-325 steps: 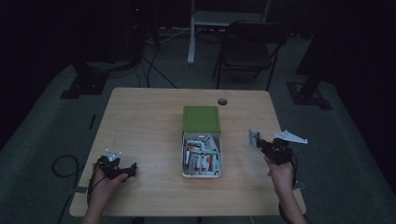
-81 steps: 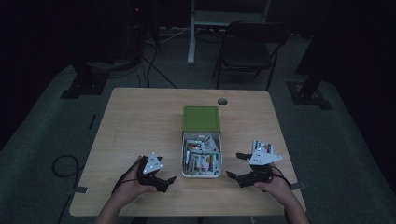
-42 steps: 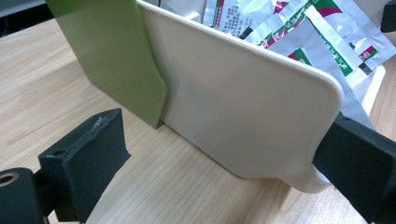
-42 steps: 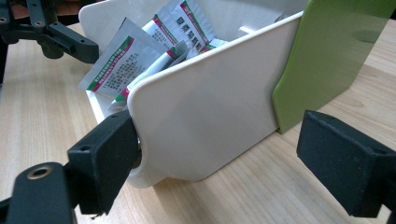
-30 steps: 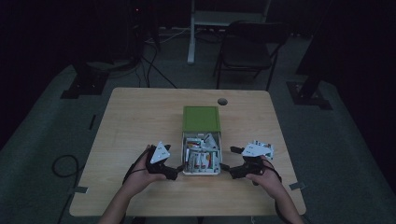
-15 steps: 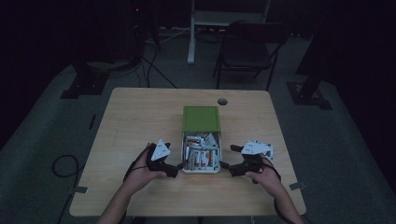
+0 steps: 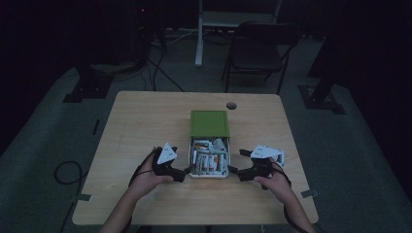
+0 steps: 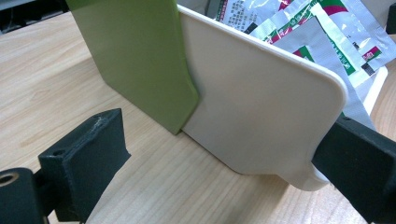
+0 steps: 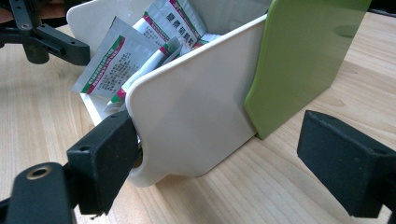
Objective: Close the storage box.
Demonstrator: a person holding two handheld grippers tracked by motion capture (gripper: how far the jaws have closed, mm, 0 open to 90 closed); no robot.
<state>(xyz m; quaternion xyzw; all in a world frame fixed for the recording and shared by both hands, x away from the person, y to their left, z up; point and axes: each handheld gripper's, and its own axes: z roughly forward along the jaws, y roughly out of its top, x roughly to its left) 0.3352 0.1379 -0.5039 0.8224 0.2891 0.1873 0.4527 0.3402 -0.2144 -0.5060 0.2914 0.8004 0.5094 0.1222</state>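
Box [image 7: 209, 144] lies lengthwise, green lid [image 7: 209, 123] end (far) away from person.

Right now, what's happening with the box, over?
Left gripper and right gripper both open, flanking the box's near end. White box of packets, green lid slid back. Nothing in the way.

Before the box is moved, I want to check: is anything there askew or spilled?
Nothing is spilled. The packets stand crooked and poke above the white box rim, and its green lid covers only the far half.
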